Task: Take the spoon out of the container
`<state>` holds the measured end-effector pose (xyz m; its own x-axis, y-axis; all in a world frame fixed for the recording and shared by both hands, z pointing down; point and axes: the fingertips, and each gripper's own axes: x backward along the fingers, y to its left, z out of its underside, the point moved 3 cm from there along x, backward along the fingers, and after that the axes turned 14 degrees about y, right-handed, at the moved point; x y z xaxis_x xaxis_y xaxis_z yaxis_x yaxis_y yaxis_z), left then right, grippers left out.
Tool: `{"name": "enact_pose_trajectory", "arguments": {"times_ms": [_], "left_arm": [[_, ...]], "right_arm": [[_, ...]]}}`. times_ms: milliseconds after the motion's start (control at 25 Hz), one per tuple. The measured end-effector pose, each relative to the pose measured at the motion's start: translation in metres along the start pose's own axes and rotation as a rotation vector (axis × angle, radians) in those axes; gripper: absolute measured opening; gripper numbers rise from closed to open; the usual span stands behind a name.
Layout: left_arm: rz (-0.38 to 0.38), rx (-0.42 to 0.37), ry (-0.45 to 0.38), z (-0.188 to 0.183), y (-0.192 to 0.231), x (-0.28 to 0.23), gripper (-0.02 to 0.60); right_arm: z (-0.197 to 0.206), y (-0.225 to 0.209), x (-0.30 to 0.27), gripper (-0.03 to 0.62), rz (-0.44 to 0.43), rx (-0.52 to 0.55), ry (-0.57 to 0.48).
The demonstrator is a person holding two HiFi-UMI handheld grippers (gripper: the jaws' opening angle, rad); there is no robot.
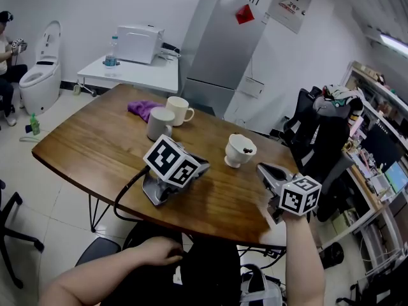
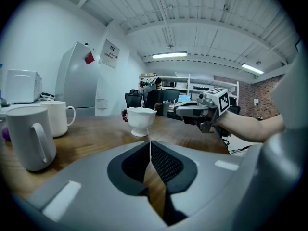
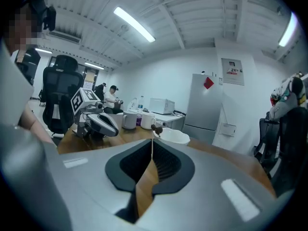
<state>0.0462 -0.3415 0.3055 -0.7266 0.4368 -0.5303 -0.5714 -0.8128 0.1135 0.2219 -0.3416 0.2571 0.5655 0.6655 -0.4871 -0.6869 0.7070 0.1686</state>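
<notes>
Currently closed, empty left tongs [image 1: 201, 165] and right tongs [image 1: 263, 169] flank the container [image 1: 234, 159] with spoon [image 1: 246, 150].

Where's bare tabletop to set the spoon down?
Free: wide table stretch left of the left gripper, nearer than the grey mug; strip between that gripper and the white cup. Crowded: around grey mug, cream mug, purple cloth.
</notes>
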Motion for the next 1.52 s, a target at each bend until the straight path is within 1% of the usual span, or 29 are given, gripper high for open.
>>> {"name": "enact_pose_trajectory", "arguments": {"times_ms": [200, 680, 760, 1040, 1240, 1520], "left_arm": [[0.0, 0.0, -0.001, 0.001, 0.0, -0.001, 0.012], [-0.001, -0.001, -0.001, 0.001, -0.001, -0.001, 0.012], [-0.001, -0.001, -0.001, 0.002, 0.0, -0.001, 0.012], [-0.001, -0.001, -0.002, 0.001, 0.0, -0.001, 0.012], [-0.001, -0.001, -0.001, 0.0, -0.001, -0.001, 0.012], [-0.002, 0.0, -0.001, 0.0, -0.001, -0.002, 0.012]], "right_arm": [[-0.01, 0.0, -0.006, 0.023, 0.027, 0.085, 0.057], [-0.016, -0.006, -0.013, 0.049, 0.084, 0.203, 0.151], [-0.018, -0.005, -0.015, 0.058, 0.101, 0.243, 0.171], [-0.03, 0.0, -0.027, 0.094, 0.175, 0.433, 0.258], [-0.032, -0.004, -0.033, 0.112, 0.224, 0.538, 0.335], [-0.03, 0.001, -0.044, 0.124, 0.238, 0.645, 0.398]]}}
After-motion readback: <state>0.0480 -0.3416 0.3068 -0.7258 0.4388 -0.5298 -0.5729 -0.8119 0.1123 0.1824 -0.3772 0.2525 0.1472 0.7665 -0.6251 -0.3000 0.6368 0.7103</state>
